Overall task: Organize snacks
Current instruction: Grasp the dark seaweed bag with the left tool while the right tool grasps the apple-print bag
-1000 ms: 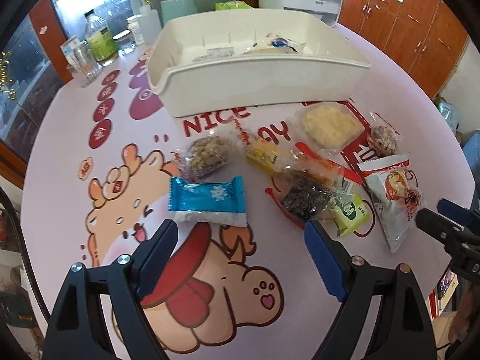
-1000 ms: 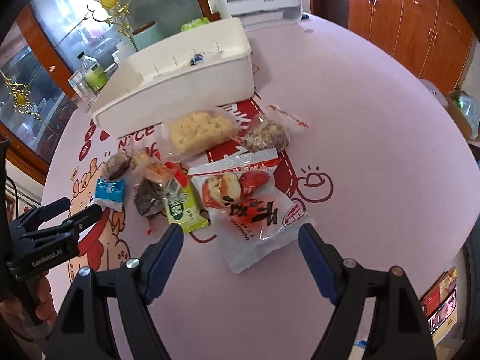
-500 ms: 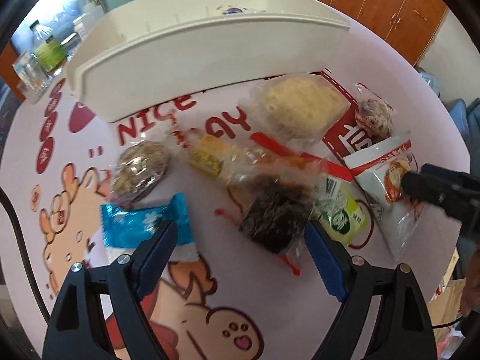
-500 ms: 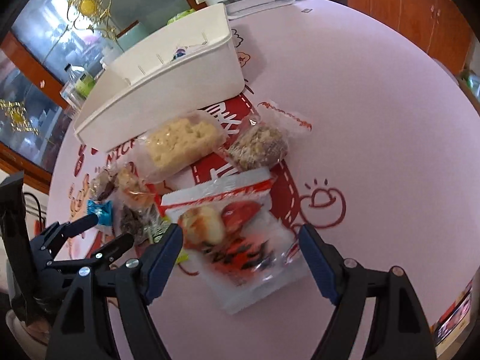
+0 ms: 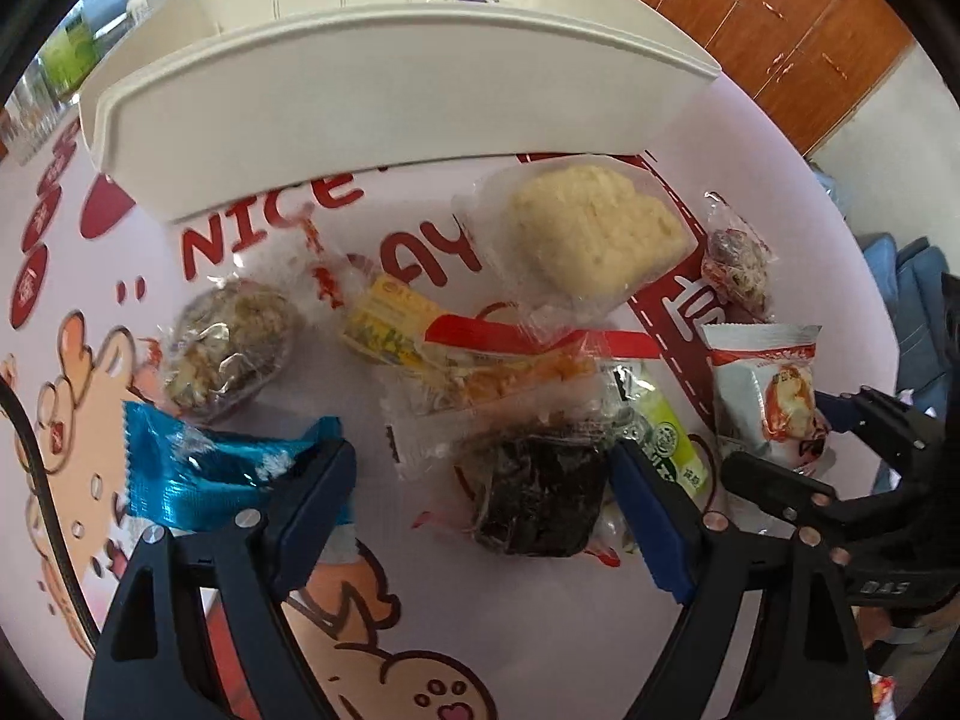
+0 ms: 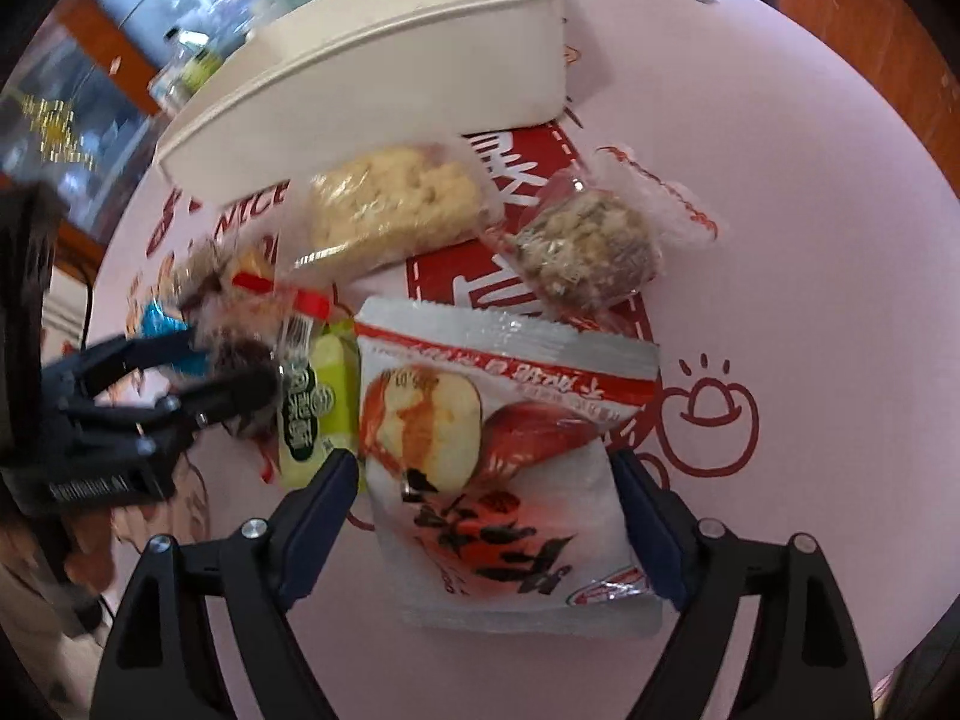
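Several wrapped snacks lie on the pink printed tablecloth (image 5: pixel 420 618) in front of a white bin (image 5: pixel 372 108). My left gripper (image 5: pixel 486 504) is open and low, its jaws either side of a dark brown snack pack (image 5: pixel 534 492); a blue pack (image 5: pixel 198 474) lies by its left finger. My right gripper (image 6: pixel 486 516) is open and straddles a white and red apple-picture pouch (image 6: pixel 504 462). The pouch also shows in the left wrist view (image 5: pixel 774 396). The left gripper shows in the right wrist view (image 6: pixel 198 372).
Also on the cloth are a pale yellow cake pack (image 5: pixel 594 234), a green pack (image 6: pixel 318 402), a yellow and orange pack (image 5: pixel 432 342) and two nut clusters (image 5: pixel 234 342) (image 6: pixel 588 252). Bottles (image 5: pixel 66 48) stand far left. Wooden cabinets (image 5: pixel 780 18) are behind.
Both grippers have moved forward and down towards the snacks. The left now brackets the dark pack, the right brackets the apple pouch. Both jaws stay open.
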`<state>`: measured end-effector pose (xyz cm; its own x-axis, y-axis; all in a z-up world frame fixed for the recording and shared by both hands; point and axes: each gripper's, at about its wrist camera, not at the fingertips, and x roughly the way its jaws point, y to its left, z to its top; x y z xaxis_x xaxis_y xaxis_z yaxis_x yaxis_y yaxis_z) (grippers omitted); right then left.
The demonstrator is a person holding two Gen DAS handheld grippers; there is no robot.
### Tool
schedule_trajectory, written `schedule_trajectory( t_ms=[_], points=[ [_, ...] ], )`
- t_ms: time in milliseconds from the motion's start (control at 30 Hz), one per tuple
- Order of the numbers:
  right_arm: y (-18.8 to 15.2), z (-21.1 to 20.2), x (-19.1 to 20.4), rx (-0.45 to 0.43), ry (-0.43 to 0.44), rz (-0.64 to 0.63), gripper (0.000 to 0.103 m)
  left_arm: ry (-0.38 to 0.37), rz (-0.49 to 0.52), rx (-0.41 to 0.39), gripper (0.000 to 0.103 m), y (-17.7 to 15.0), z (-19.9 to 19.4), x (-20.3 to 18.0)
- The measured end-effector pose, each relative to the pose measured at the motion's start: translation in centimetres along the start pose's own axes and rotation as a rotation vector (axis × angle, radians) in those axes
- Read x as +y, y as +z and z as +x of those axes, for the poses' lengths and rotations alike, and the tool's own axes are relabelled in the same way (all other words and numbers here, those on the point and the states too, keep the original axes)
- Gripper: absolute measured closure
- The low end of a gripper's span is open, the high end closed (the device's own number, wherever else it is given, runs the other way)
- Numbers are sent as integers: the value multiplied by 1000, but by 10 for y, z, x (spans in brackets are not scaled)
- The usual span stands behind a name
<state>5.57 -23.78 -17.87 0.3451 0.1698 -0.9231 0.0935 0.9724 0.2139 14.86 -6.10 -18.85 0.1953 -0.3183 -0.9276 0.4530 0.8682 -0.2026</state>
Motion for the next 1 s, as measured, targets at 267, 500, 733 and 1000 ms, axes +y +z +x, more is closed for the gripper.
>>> schedule_trajectory(
  t_ms=[267, 500, 733, 1000],
  points=[
    [1, 0, -2, -5, 8, -19, 29, -26, 54, 24, 19, -6, 6, -20],
    [-2, -3, -6, -13, 7, -31, 33, -61, 101, -4, 50, -11, 2, -39],
    [-4, -4, -6, -14, 12, -19, 46, -51, 108, -32, 62, -16, -7, -48],
    [-6, -6, -3, -14, 34, -7, 53, -62, 76, -61, 63, -29, -19, -32]
  ],
)
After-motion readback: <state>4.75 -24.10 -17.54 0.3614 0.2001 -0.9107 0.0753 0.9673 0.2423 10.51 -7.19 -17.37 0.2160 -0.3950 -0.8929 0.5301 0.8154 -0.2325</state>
